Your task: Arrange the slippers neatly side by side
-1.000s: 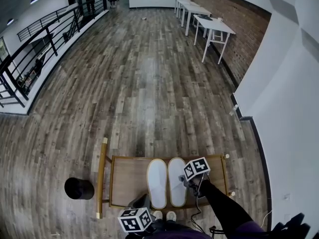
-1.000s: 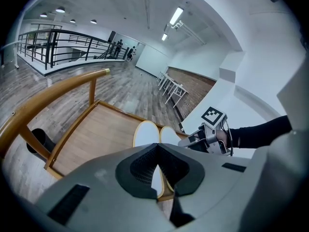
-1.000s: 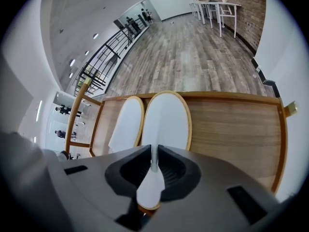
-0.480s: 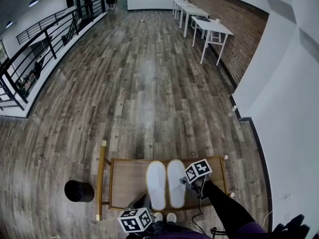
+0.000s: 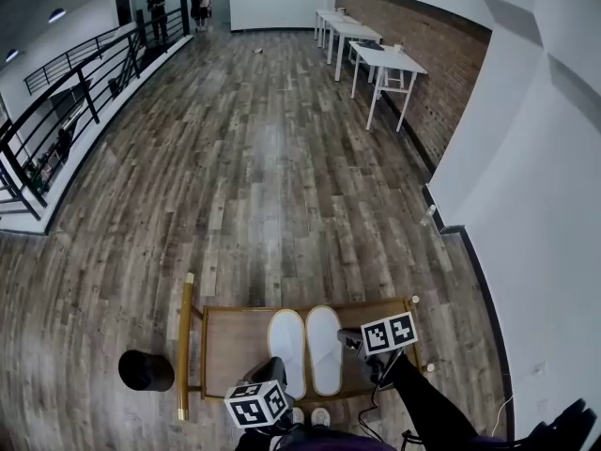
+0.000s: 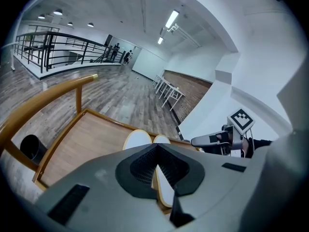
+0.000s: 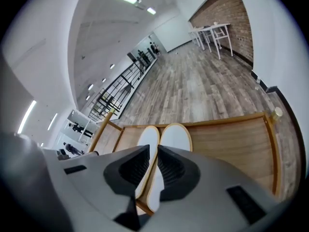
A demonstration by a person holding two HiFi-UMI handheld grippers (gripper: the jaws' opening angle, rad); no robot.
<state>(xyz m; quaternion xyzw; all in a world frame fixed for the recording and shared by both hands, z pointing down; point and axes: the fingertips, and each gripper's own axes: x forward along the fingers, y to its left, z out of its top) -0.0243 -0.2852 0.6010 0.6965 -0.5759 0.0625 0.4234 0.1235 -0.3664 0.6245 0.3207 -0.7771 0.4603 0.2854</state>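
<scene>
Flanking slippers point(image 5: 289, 341): black cylinder point(image 5: 146, 370), wooden rail point(image 5: 184, 346)

Lying flat about the middle of a rimmed wooden tray top point(image 5: 235, 344): left slipper point(image 5: 286, 350) and right slipper point(image 5: 325, 346). Showing both as white ovals with a thin tan edge. Sitting side by side, the left one at nine o'clock of the right, long edges touching or just about. Pointing rounded ends toward twelve o'clock in the head view, the other ends toward six, and lining up nearly level.
</scene>
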